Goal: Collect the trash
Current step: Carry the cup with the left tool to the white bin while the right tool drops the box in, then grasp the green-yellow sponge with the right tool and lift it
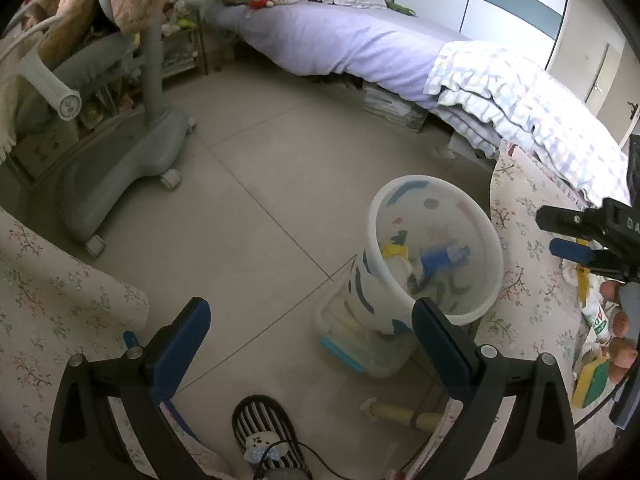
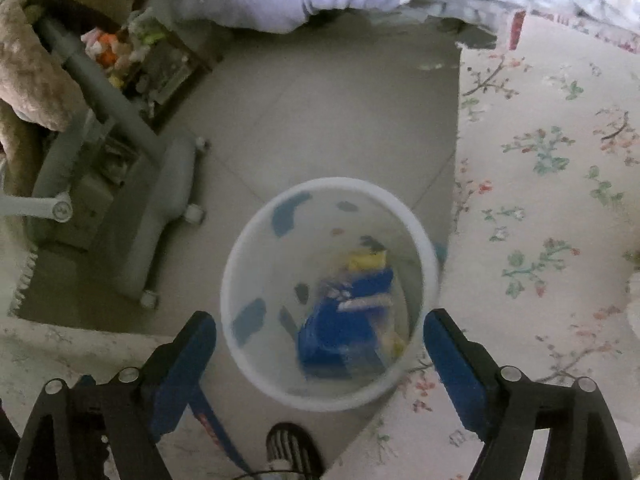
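A white translucent trash bin (image 1: 472, 216) stands on the floor beside the flowered table edge. Inside it lie a blue packet (image 1: 440, 258) and yellow scraps (image 1: 394, 250). My left gripper (image 1: 312, 344) is open with nothing between its pads, low and near the bin's side. In the right wrist view my right gripper (image 2: 320, 344) is open directly over the bin (image 2: 256, 232). The blurred blue packet (image 2: 344, 328) sits inside, clear of the pads, with a yellow scrap (image 2: 366, 260) behind it. The right gripper (image 1: 548, 232) also shows at the left wrist view's right edge, above more wrappers (image 1: 592, 384) on the table.
A grey wheeled chair base (image 1: 128, 168) stands left on the tiled floor. A bed with a lilac sheet (image 1: 340, 40) runs along the back. A clear storage box (image 1: 360, 340) sits beside the bin, with a roll (image 1: 400, 412) and a striped slipper (image 1: 268, 432) nearby. The flowered tablecloth (image 2: 540, 160) fills the right.
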### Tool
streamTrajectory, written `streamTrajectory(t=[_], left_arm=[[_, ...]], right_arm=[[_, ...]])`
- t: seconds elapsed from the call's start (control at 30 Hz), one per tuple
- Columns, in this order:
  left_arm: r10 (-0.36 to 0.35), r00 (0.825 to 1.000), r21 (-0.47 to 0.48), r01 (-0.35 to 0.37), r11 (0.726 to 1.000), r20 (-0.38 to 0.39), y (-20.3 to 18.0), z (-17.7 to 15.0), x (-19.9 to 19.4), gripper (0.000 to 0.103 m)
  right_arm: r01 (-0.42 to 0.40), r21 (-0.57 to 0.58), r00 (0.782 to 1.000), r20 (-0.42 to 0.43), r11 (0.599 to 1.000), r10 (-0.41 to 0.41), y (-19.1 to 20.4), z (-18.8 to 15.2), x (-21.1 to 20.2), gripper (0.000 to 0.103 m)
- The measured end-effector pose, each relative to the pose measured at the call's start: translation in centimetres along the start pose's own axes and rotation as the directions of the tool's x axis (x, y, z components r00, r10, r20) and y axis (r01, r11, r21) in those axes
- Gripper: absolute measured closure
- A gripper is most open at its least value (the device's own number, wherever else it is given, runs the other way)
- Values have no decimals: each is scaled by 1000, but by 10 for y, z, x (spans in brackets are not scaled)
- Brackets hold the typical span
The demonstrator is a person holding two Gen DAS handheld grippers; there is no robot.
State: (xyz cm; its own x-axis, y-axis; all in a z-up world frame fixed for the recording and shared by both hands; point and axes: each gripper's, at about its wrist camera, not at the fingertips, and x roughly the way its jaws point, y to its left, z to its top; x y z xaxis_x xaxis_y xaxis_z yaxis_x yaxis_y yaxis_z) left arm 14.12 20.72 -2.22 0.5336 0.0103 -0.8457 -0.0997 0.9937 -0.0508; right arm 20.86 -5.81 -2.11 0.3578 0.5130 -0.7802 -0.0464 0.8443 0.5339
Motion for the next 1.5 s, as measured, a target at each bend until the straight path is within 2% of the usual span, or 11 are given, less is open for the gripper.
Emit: streamTrajectory(t=[0.2,0.43,0.63,0.87,0.93,1.0,1.17,1.5], left_arm=[[-7,1000,13,7,1000,2,-9,-2,-4,1],[-23,1000,42,23,999,-1,-28,-6,-11,1],[-53,999,86,54,995,-14,-53,-14,-15,1],[-91,995,129,96,987,-46,-81,-22,-16,1],[-94,994,140,100,985,-51,-88,-25,-17,1],[-96,994,152,103,983,-54,-95,-27,-17,1],[-96,993,181,107,978,-68,-110,-33,-16,1],[-103,991,189,118,975,-85,-127,-39,-14,1]], right_arm=[[88,-82,996,31,993,-86,3,-8,-27,14],[166,-137,985,75,977,-157,-12,-29,-68,13],[230,-149,972,80,962,-220,-40,-54,-102,9],[319,-74,947,59,945,-315,-91,-80,-131,7],[342,-64,939,40,937,-340,-104,-91,-133,6],[344,-49,939,11,938,-343,-115,-101,-132,2],[337,-3,939,-72,942,-336,-137,-121,-122,1],[414,-60,897,-146,908,-418,-146,-135,-96,1]])
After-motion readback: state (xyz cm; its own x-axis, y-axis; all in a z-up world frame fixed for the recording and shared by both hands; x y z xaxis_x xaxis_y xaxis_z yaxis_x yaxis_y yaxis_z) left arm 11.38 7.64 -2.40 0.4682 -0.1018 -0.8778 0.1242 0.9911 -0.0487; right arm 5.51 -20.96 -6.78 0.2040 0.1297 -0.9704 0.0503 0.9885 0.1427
